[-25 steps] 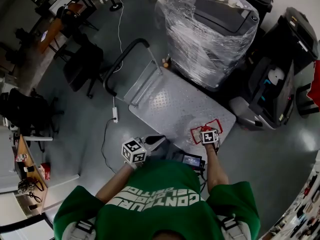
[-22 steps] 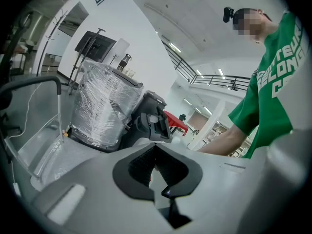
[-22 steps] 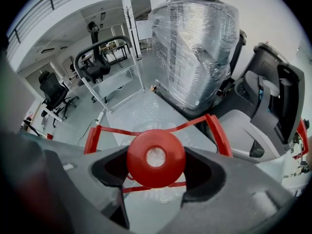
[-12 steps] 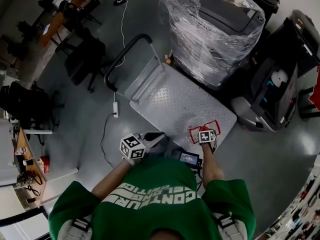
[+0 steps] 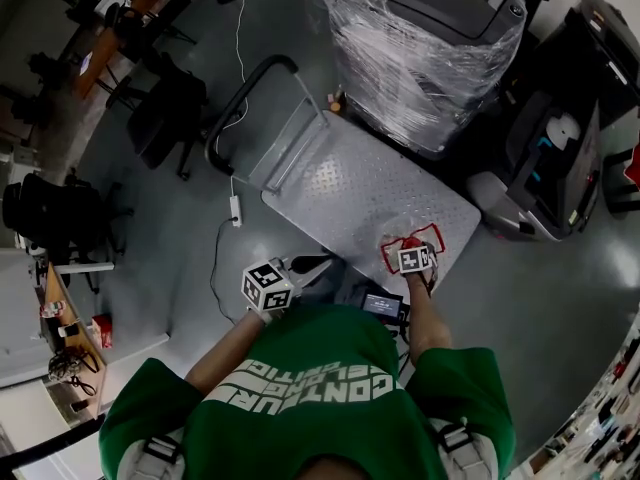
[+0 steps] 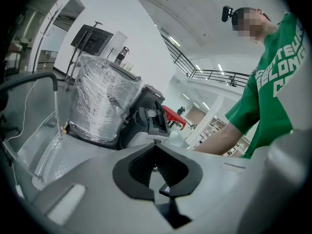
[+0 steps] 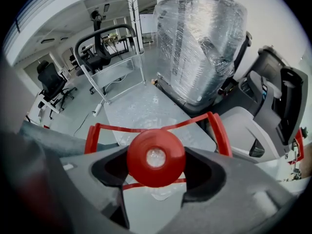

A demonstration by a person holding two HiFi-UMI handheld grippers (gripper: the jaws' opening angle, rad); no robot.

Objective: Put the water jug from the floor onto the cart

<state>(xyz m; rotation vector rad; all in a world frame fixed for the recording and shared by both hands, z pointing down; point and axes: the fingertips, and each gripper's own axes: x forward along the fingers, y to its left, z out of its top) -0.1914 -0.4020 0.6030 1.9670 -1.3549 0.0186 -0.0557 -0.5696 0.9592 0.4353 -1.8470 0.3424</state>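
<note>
While gripped at the cap: water jug (image 7: 156, 156) over the cart's near corner

Where the right gripper view looks along the fingers, we find the jug's red cap seated between them, both fingers closed against its sides. The jug's red handle frame (image 7: 219, 133) spreads out beyond the cap, and its clear body shows faintly below. We place the jug at the near right corner of the cart (image 5: 350, 193), over the grey studded platform. We cannot tell whether its base rests on the platform or hangs just above it.

In the head view the right gripper (image 5: 411, 248) sits directly on the jug. The left gripper (image 6: 155, 152) is held apart from it, off the cart's near edge and over the floor (image 5: 190, 268). Its fingers meet at the tips with nothing between them. A small dark device with a lit screen (image 5: 383, 305) sits between the two arms, close to the person's green shirt (image 5: 320, 398).

At the cart's far end we note the black push handle (image 5: 240, 98) standing upright. Just beyond the far right edge stands a large machine wrapped in clear film (image 5: 415, 48). A dark machine (image 5: 545, 158) sits to the right of the cart, close beside the wrapped one. A white power strip (image 5: 237, 208) lies on the floor at the cart's left side, with its cable running off in both directions. Black office chairs (image 5: 165, 118) stand further left, well apart from the cart.
</note>
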